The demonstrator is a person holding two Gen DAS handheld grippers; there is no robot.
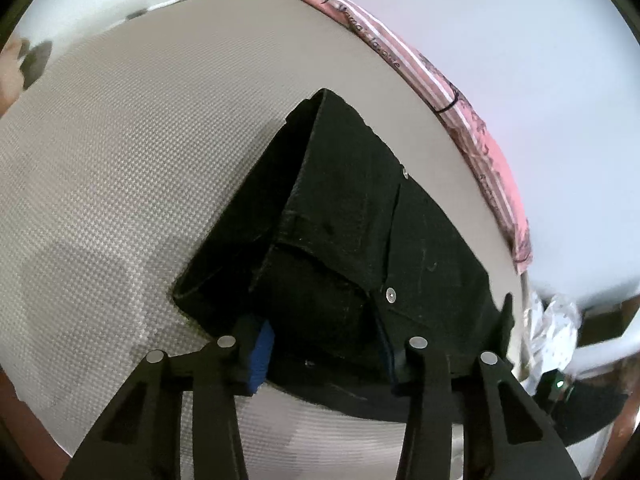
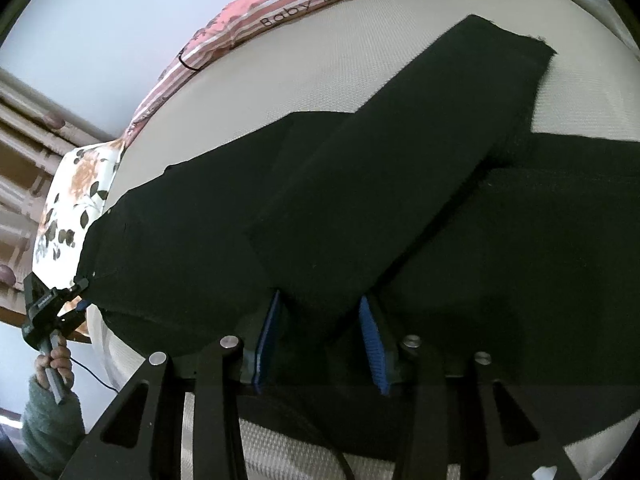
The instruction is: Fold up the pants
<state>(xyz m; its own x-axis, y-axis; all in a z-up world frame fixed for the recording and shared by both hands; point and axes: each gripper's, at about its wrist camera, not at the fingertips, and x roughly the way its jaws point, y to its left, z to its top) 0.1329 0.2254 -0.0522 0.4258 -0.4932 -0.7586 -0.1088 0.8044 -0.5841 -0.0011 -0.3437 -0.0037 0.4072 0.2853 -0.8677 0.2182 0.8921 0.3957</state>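
The black pants (image 1: pixel 352 216) lie on a beige textured mattress (image 1: pixel 120 184). In the left wrist view the waistband end with metal rivets rises between the fingers of my left gripper (image 1: pixel 326 344), whose jaws stand wide apart around the fabric edge. In the right wrist view the pants (image 2: pixel 360 200) spread across the mattress with one leg folded over diagonally. My right gripper (image 2: pixel 322 340) has blue pads (image 2: pixel 372 344) set around a fold of the black cloth with a gap between them. The left gripper (image 2: pixel 76 288) shows at the far left, at the waist corner.
A pink striped blanket (image 1: pixel 472 120) runs along the mattress's far edge against a pale wall. A floral pillow (image 2: pixel 76 200) lies at the mattress end. A person's hand in a grey-green sleeve (image 2: pixel 52 392) holds the left gripper's handle.
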